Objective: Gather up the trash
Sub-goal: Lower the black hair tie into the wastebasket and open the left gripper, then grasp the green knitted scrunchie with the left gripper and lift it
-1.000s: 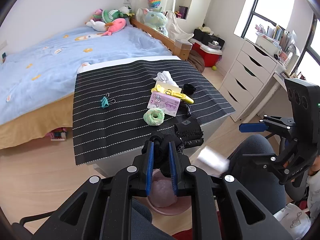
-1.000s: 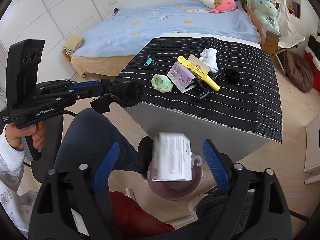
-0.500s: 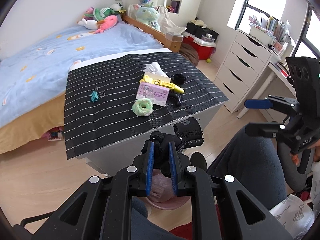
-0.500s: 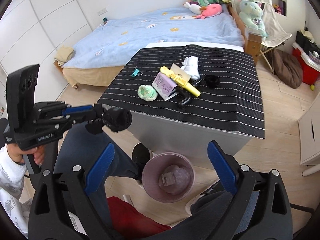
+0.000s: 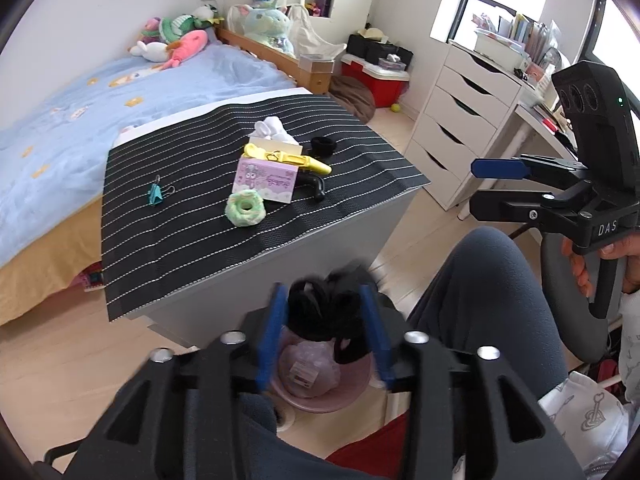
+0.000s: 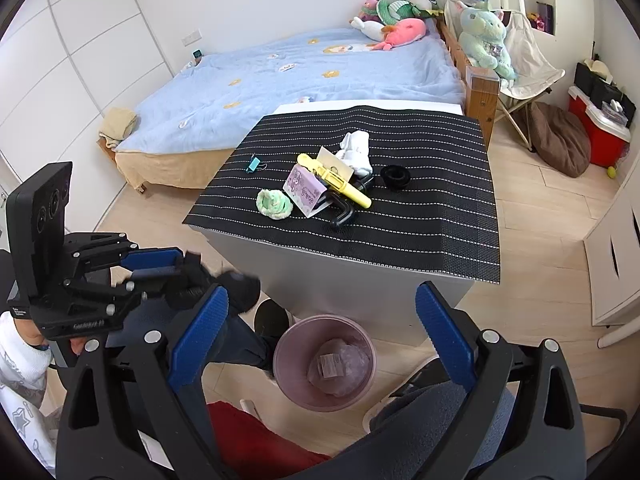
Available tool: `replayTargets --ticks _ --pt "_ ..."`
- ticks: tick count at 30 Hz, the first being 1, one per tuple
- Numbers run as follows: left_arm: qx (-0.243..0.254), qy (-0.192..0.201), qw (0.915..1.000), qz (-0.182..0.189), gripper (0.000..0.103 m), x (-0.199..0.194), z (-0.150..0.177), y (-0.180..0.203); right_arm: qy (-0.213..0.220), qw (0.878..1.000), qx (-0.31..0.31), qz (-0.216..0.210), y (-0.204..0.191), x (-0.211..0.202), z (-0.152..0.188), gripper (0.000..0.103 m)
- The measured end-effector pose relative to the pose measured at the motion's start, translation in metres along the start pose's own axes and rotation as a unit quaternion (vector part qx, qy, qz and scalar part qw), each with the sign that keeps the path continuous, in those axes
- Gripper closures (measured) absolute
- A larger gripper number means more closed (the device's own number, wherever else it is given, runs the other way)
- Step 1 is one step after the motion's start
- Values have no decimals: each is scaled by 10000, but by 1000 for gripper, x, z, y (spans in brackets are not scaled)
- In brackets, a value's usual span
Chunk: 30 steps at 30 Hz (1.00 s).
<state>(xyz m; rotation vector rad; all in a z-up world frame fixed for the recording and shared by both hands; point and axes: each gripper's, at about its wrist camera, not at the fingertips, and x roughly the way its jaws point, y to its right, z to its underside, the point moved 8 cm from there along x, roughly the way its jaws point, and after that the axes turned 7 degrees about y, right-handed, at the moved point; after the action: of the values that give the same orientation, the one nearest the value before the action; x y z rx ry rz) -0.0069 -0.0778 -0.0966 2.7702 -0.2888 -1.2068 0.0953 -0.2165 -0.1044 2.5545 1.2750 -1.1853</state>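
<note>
A pink bin point(image 6: 286, 376) stands on the floor in front of the table, with a pale crumpled bag and a small packet point(image 6: 329, 363) inside. My left gripper point(image 5: 325, 332) hangs over the bin point(image 5: 320, 402) and its jaws are opening. A black cloth point(image 5: 320, 312) sits blurred and loose between the blue pads. From the right wrist, the left gripper point(image 6: 180, 272) is at the left with the cloth point(image 6: 232, 284) slipping off its tips. My right gripper point(image 6: 322, 300) stands wide open and empty above the bin; it point(image 5: 480, 186) also shows at the right.
The black striped mat point(image 6: 420, 232) holds a green ring point(image 6: 274, 204), a purple box point(image 6: 304, 192), a yellow tool point(image 6: 340, 184), white cloth point(image 6: 356, 150), a black ring point(image 6: 395, 176) and a teal clip point(image 6: 253, 165). The person's knees flank the bin. Bed behind, drawers point(image 5: 452, 128) right.
The left jaws have spread apart and the black cloth has come loose. The white packet that was falling between the right fingers now lies in the bin.
</note>
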Motion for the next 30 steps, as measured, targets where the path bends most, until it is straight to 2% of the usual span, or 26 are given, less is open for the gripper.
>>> replayTargets --ticks 1,2,3,4,13,30 --pt "-1 3 10000 12 49 0 0 1 3 10000 1 0 -1 0 0 9" --pt "-12 9 10000 15 40 1 0 1 5 10000 5 2 0 0 0 9" --pt "-28 21 10000 15 25 0 0 1 8 10000 7 -2 0 0 0 9" --pt "-77 79 9999 34 16 -1 -1 1 10 10000 10 -6 0 0 0 8" --pt "-230 289 9991 -186 8 -5 -8 -13 -9 10000 64 -6 -1 2 0 4" --pt "-315 487 9968 -549 8 4 -35 -38 74 9999 12 102 5 14 -15 4"
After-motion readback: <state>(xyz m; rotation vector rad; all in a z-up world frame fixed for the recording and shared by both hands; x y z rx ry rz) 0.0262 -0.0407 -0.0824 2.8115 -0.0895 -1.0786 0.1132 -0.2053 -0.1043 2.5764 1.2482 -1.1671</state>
